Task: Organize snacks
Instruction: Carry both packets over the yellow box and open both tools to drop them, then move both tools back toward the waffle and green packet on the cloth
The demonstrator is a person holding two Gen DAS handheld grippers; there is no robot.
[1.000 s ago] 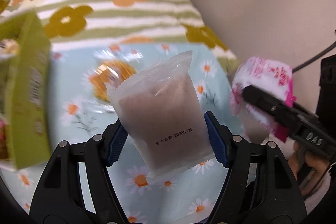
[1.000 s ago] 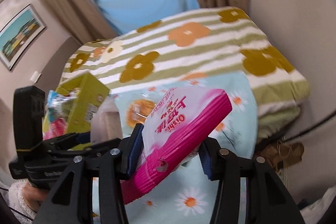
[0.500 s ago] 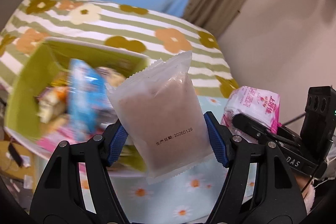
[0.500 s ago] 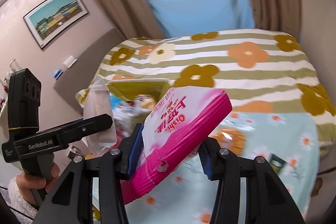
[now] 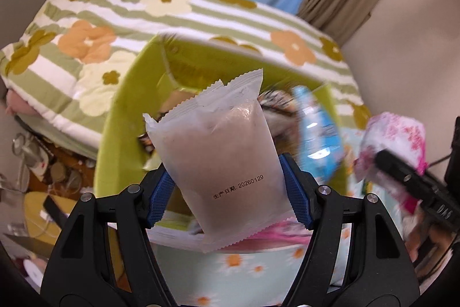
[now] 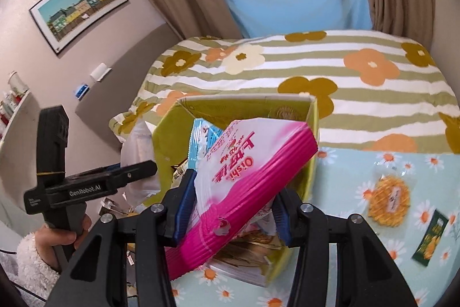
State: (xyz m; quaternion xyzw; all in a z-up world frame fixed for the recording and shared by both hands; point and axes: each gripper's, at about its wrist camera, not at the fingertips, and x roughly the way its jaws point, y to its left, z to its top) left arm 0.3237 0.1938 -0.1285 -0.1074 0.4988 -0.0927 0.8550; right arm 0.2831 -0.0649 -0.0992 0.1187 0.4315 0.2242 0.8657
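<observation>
Both claws loaded above green box; far rim free.

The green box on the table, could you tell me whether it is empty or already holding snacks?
Already holding snacks. The right wrist view shows the green box open-topped, with a blue packet and other wrappers inside.

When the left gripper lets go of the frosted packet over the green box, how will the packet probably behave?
The frosted packet looks small and thin, so it is probably light. It stands upright between the left gripper pads, so the filling seems fairly firm, not floppy. The smooth film may be slippery, so it could slide off the snacks already in the green box.
</observation>
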